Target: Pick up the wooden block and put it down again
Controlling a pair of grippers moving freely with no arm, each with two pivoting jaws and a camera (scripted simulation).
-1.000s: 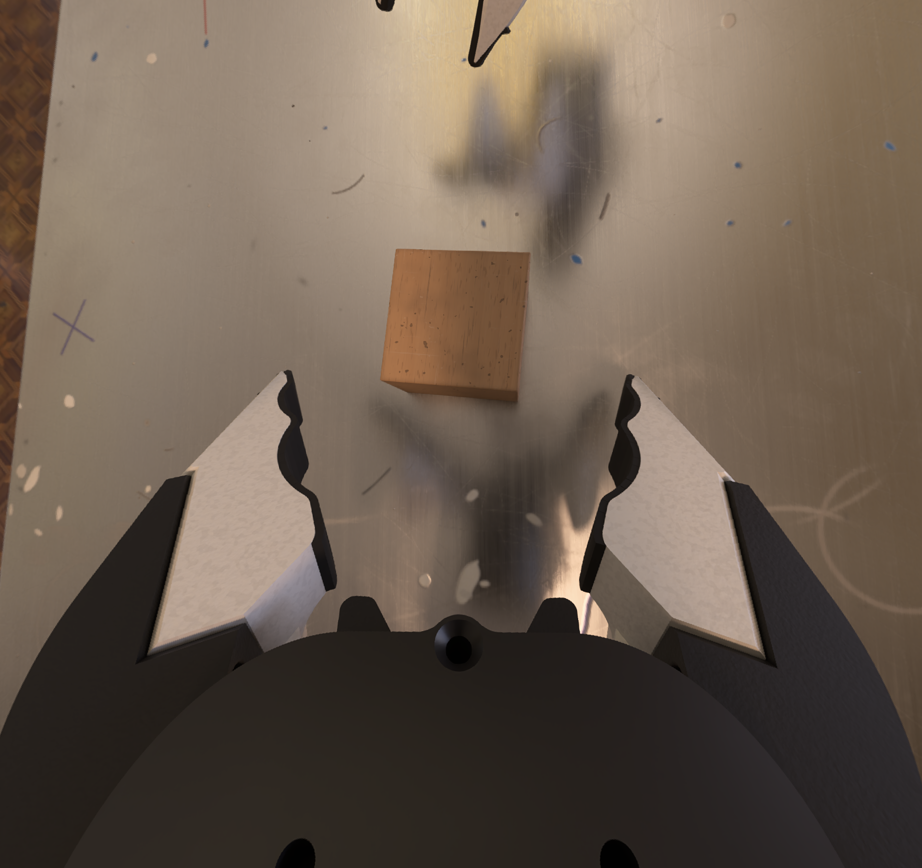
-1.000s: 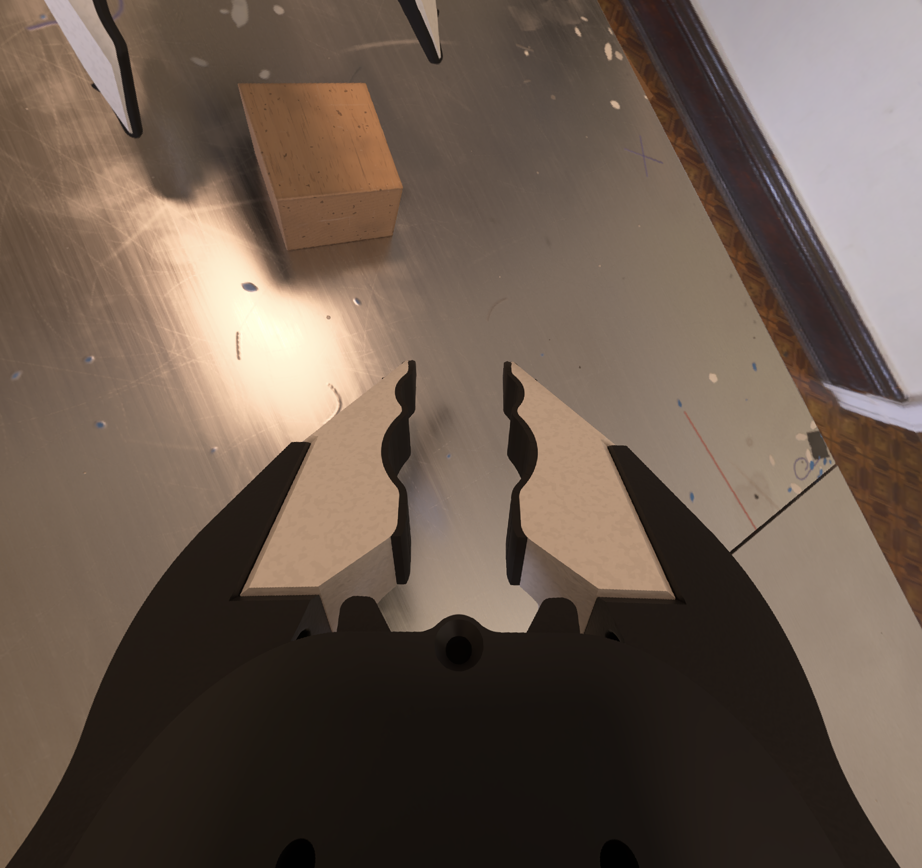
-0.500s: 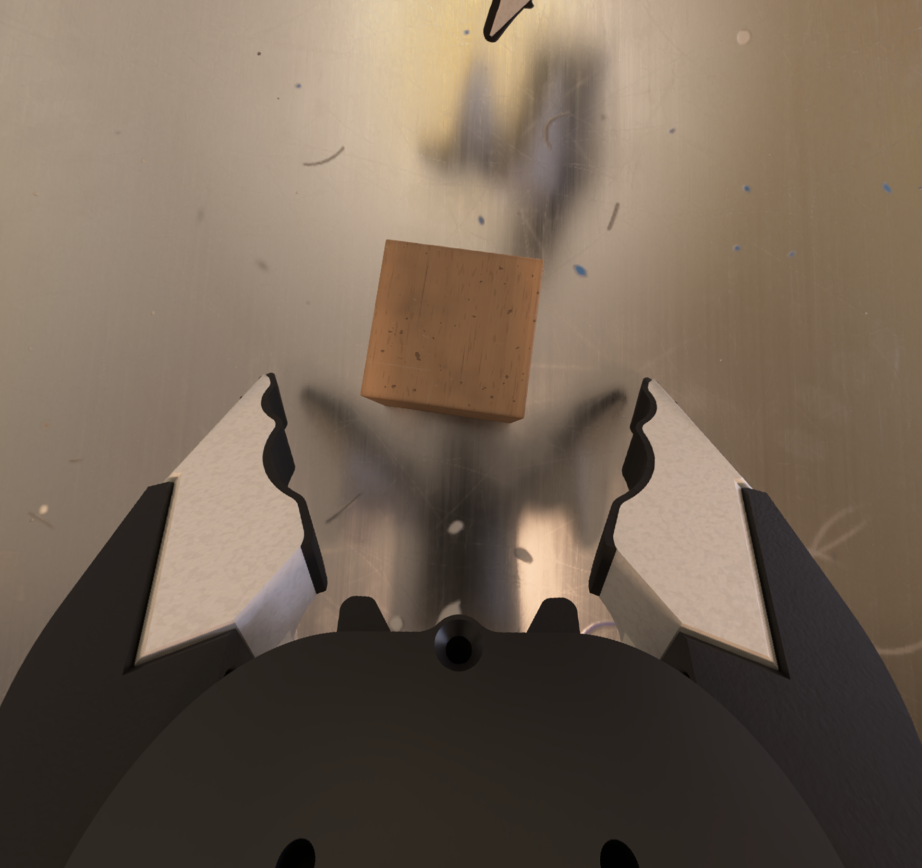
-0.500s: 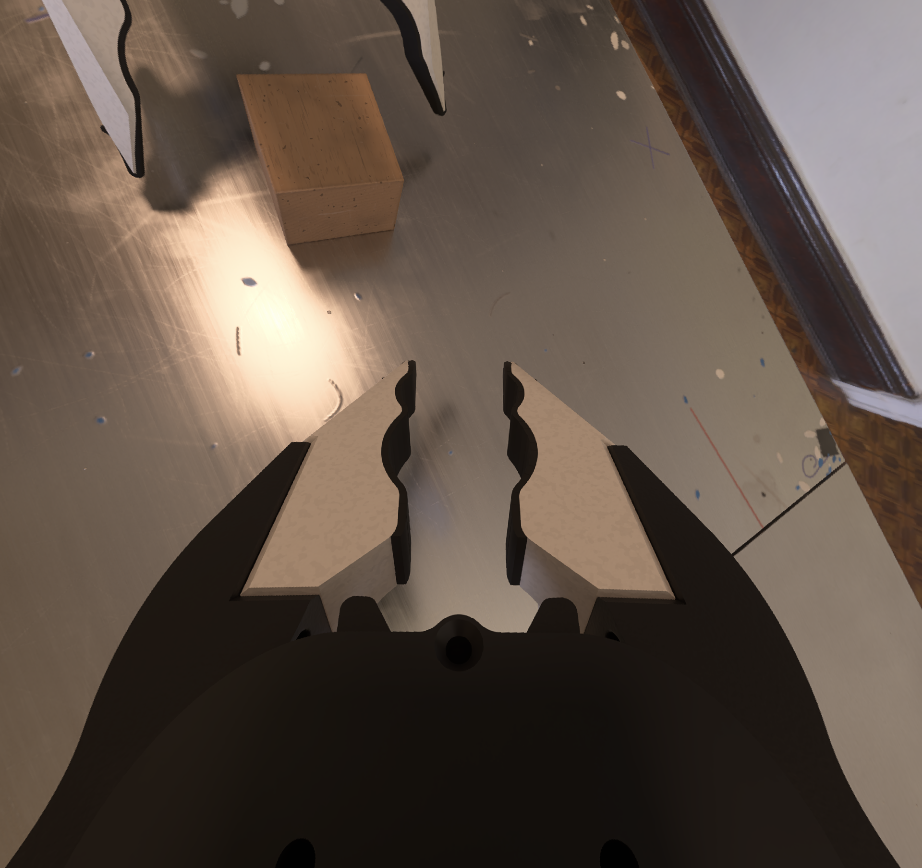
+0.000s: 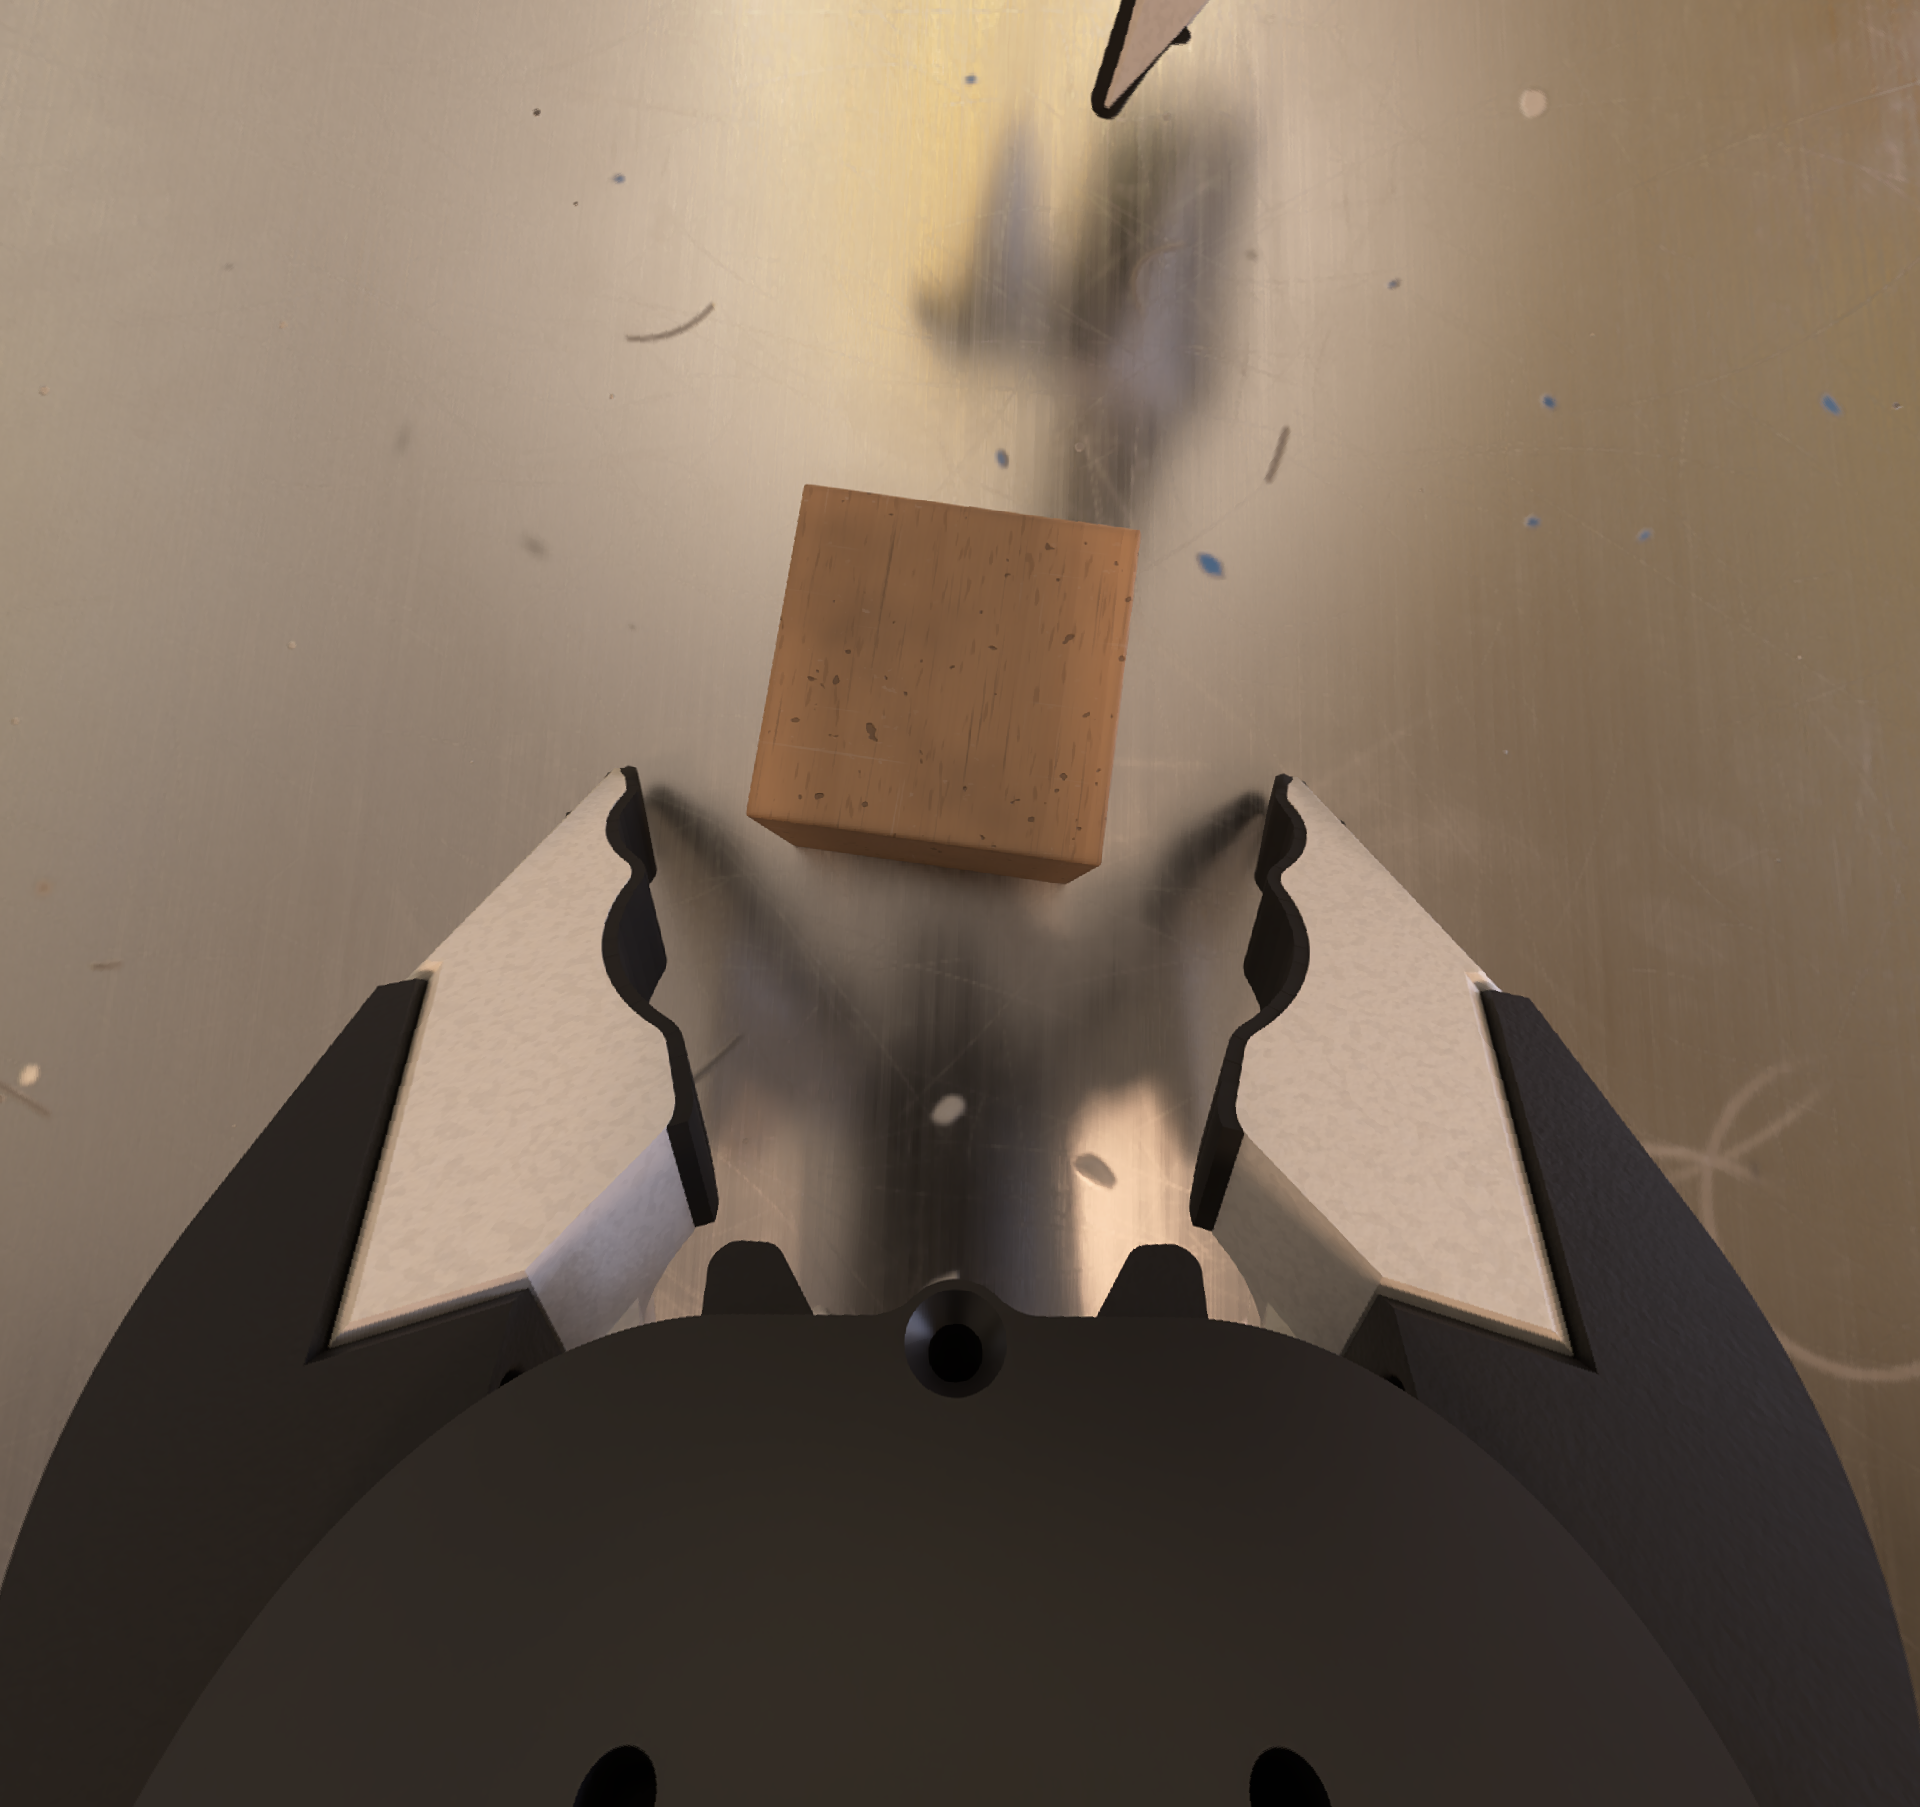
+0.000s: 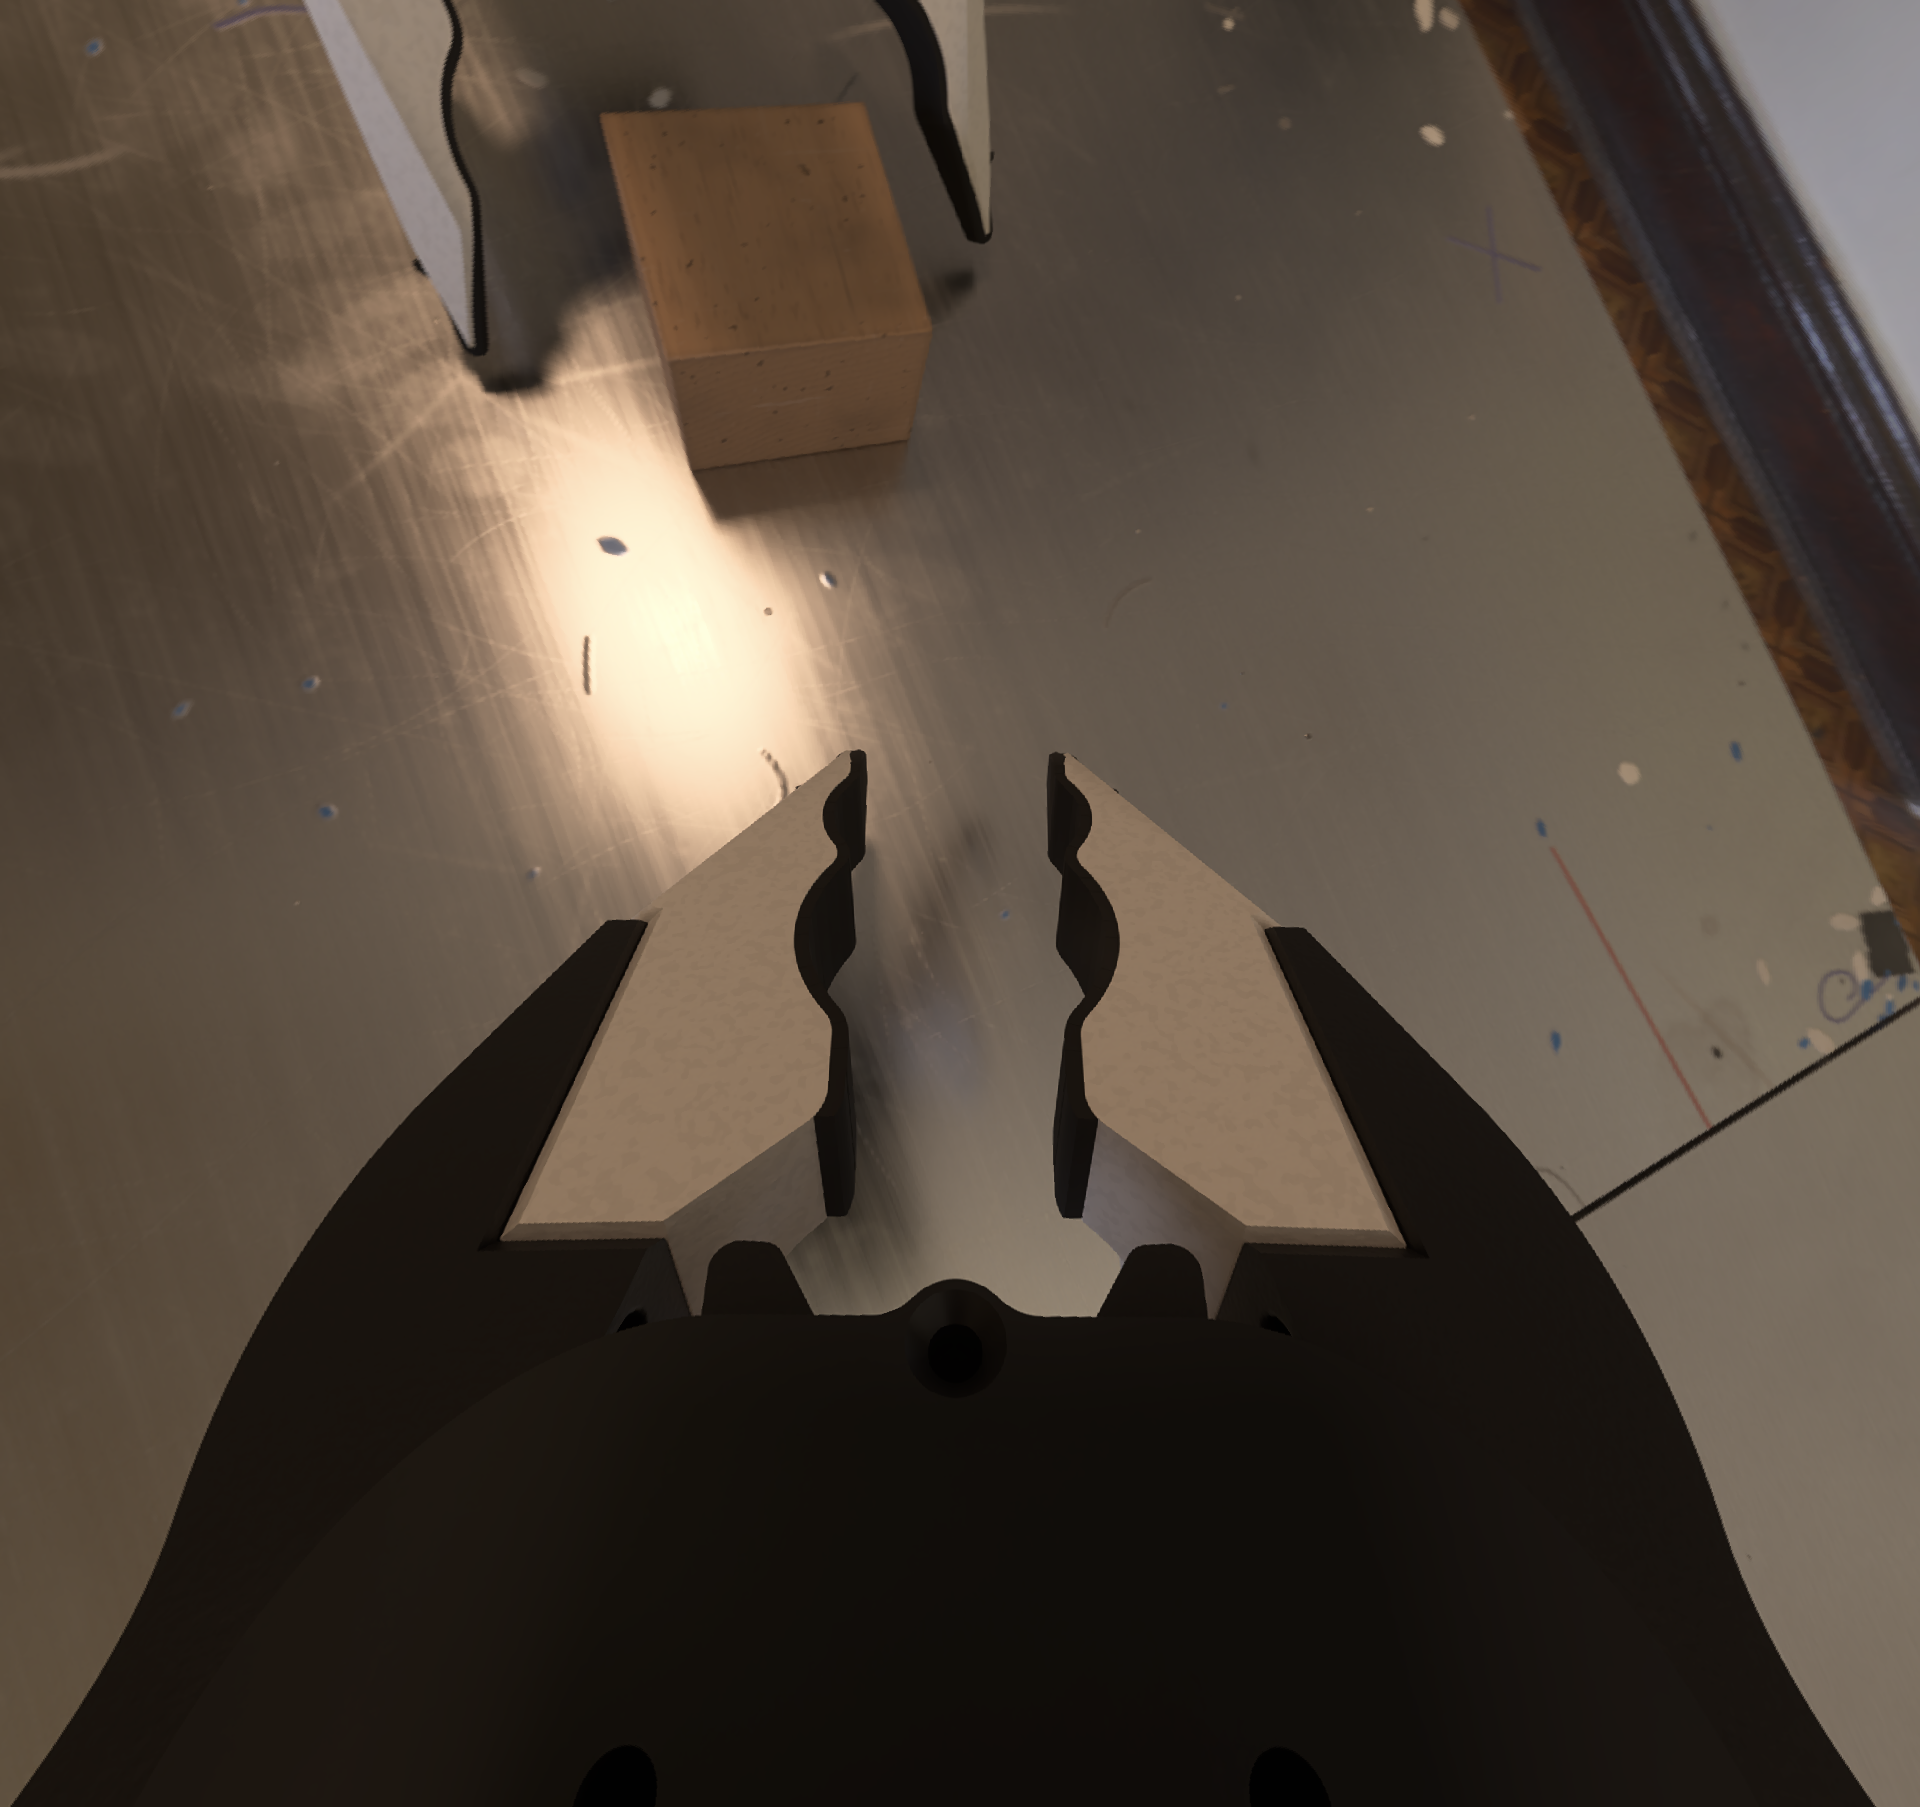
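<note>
A wooden block (image 5: 940, 682) sits on the scratched metal table (image 5: 312, 510). My left gripper (image 5: 956, 781) is open and low over the table, and its fingertips reach the block's near edge, one on each side. In the right wrist view the left gripper's two fingers (image 6: 436, 199) flank the block (image 6: 769, 282) without touching it, tips close to the table. My right gripper (image 6: 956, 760) is open with a narrow gap and empty, some way short of the block. Its tips also show at the top of the left wrist view (image 5: 1006, 43).
The table top carries paint specks and scratches. Its right edge (image 6: 1621, 469) runs along a brown patterned floor strip, a dark baseboard (image 6: 1683, 199) and a white wall. A dark seam line (image 6: 1745, 1103) crosses the table at the near right.
My left gripper has come down and forward, so its fingers now stand on either side of the block, with the jaws slightly narrower. The block has not moved. The right gripper has barely shifted.
</note>
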